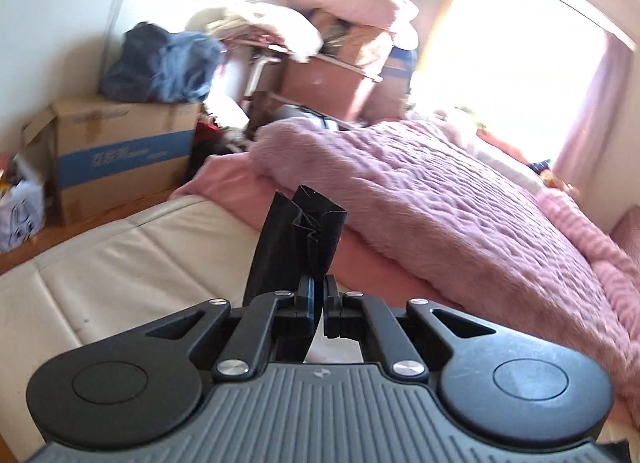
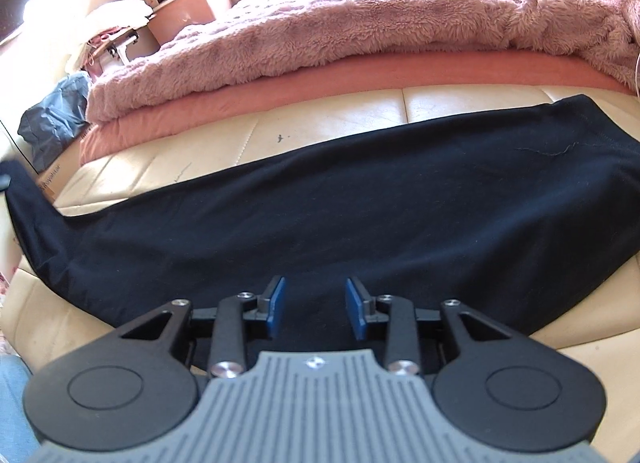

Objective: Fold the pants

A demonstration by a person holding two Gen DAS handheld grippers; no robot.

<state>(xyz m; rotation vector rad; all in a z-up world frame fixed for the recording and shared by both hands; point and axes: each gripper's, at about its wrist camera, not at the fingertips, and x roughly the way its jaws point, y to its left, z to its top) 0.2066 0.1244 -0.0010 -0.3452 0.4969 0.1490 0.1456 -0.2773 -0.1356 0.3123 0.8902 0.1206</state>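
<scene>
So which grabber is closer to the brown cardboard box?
Left. The left gripper, pinching the black pants, points toward the cardboard box. The right gripper hovers open over the pants, the box barely in view.

Pants [image 2: 360,199] black, plain, no pattern. Bed pad [image 2: 224,143] under them cream, shiny, few dark specks. Fluffy blanket [image 2: 340,23] pale pink-purple with wavy bumps. Sheet [image 2: 280,83] beneath it salmon pink. Right gripper [image 2: 316,305] black, with blue pads [image 2: 277,305] and grey ribbed body. Left gripper [image 1: 319,299] also black and grey. Cardboard box [image 1: 120,151] brown with blue stripe. Clothes heap [image 1: 160,63] on box dark blue and light blue. Curtain [image 1: 592,103] pink.
</scene>
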